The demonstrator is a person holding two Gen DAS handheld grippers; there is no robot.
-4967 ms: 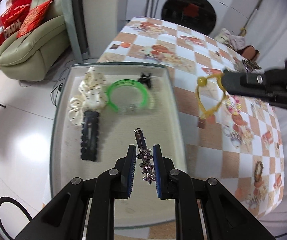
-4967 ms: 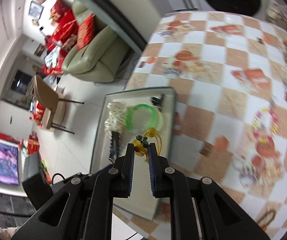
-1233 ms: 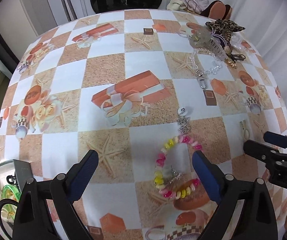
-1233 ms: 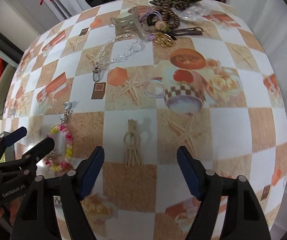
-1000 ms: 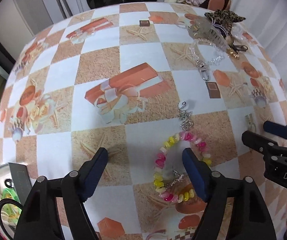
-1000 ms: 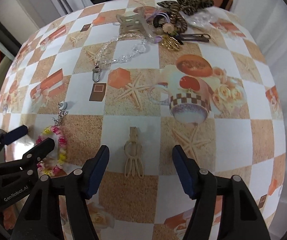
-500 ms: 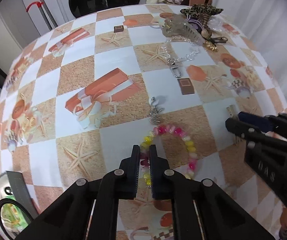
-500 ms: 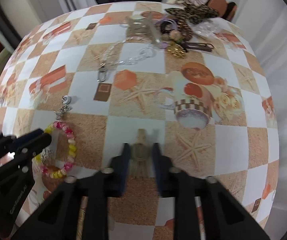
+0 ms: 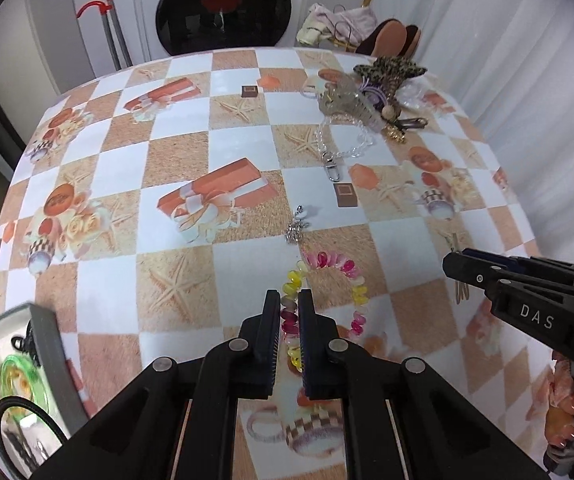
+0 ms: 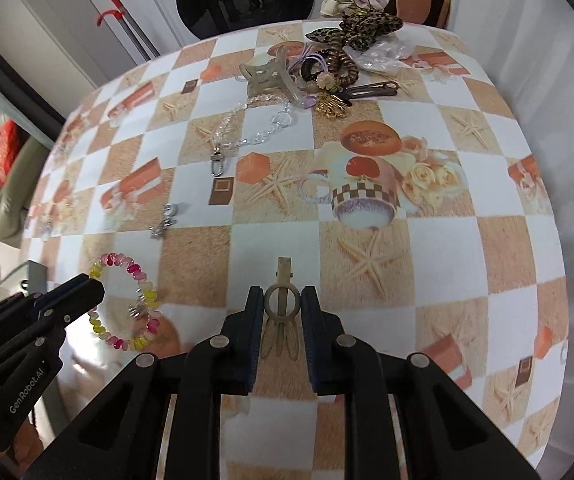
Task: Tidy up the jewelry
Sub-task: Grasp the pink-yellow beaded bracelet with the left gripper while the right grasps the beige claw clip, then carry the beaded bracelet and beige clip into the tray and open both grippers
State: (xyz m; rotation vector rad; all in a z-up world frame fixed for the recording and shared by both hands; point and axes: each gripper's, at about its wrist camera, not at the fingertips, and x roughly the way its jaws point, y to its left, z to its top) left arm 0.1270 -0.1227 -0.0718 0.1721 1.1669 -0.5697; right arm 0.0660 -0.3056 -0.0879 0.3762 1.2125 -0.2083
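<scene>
Two pickups were in hand at once. On your left, the tray (image 9: pixel 49 344) sat at the counter's (image 9: pixel 175 148) near-left edge with a green bangle (image 9: pixel 17 376) in it. Your left tongs (image 9: pixel 289 316) were clamped tight on the near side of the bead bracelet (image 9: pixel 327 264), the rest of its ring hanging free in front. Your right tongs (image 10: pixel 282 312) were pinched on the beige hair clip (image 10: pixel 282 304), its tip poking out ahead. Both pieces looked just clear of the counter. Next, I judged, you had to carry both left to the tray, keeping the bracelet from swinging or slipping.
</scene>
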